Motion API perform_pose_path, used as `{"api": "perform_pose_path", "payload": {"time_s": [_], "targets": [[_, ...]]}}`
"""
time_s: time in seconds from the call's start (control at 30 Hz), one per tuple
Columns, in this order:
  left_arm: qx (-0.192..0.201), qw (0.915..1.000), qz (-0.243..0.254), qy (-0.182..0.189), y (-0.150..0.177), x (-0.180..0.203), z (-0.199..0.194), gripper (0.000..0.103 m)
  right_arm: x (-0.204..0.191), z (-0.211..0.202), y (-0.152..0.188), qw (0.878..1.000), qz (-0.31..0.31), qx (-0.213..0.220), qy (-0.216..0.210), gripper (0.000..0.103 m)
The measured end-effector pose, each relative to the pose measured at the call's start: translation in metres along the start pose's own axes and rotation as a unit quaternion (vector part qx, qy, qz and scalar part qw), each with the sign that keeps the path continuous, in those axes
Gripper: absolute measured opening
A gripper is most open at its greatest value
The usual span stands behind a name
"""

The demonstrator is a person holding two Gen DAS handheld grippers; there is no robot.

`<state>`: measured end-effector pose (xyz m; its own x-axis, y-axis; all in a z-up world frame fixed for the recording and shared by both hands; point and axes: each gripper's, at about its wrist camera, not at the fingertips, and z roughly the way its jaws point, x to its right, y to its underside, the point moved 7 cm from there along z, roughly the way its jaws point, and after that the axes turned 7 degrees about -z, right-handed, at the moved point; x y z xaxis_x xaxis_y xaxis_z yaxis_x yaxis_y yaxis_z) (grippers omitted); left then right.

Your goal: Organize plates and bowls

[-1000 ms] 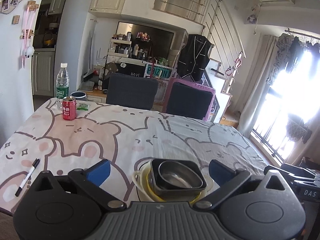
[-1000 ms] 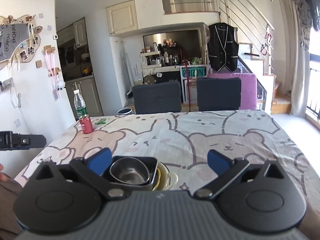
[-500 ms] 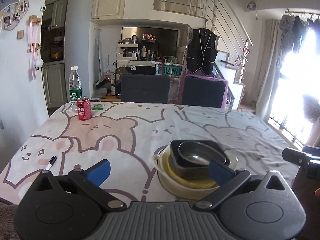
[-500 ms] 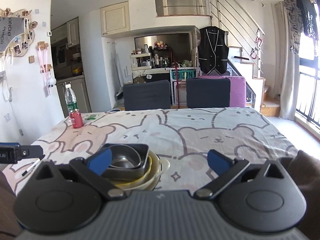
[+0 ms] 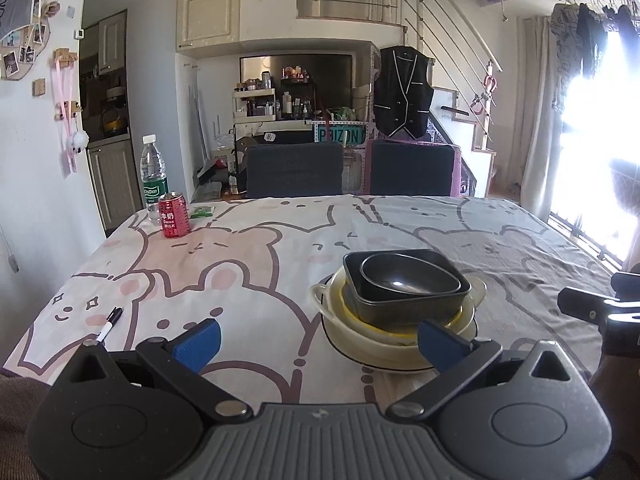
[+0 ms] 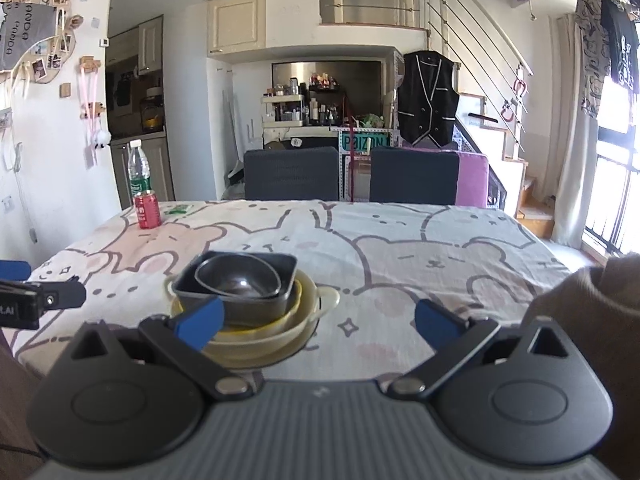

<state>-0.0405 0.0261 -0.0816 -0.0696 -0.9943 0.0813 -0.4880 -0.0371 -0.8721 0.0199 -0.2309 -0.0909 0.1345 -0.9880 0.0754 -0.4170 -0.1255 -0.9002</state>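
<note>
The stack of dishes (image 5: pixel 400 308) sits on the near part of the table (image 5: pixel 280 248), on the bear-print cloth. At its top is a rounded metal bowl (image 5: pixel 408 280), nested inside a dark square bowl (image 5: pixel 404 300). Under those lies a yellow dish (image 5: pixel 372 328), then a cream bowl with side handles (image 5: pixel 320 294), and all of it rests on a pale plate (image 5: pixel 360 354) with a dark rim line.

My left claw (image 5: pixel 318 338) is low over the near table edge with its 2 blue pads spread wide apart and nothing between them. The stack lies ahead and to the right of its centre; the right pad (image 5: pixel 438 342) overlaps the stack's near rim in this view, though I cannot tell whether it touches.

My right claw (image 6: pixel 318 318) is likewise spread wide and empty. From its camera the stack (image 6: pixel 248 300) lies ahead and to the left, with the left pad (image 6: pixel 200 316) in front of the dishes.

Further out, a black marker (image 5: pixel 109 324) lies near the left table edge. At the far left corner stand a red can (image 5: pixel 173 221) and a water bottle (image 5: pixel 153 178), with a small green packet (image 5: pixel 202 211) just beside them. 2 dark chairs (image 5: pixel 294 170) stand behind the table.
</note>
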Motion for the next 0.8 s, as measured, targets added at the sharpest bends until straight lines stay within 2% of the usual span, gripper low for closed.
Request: {"api": "perform_pose_path", "payload": {"time_s": [0.8], "targets": [[-0.003,1.0000,0.000,-0.002,0.0029,0.0007,0.0016,0.103,0.0006,0.0030,0.0059,1.000,-0.009,-0.001,0.003,0.103]]}}
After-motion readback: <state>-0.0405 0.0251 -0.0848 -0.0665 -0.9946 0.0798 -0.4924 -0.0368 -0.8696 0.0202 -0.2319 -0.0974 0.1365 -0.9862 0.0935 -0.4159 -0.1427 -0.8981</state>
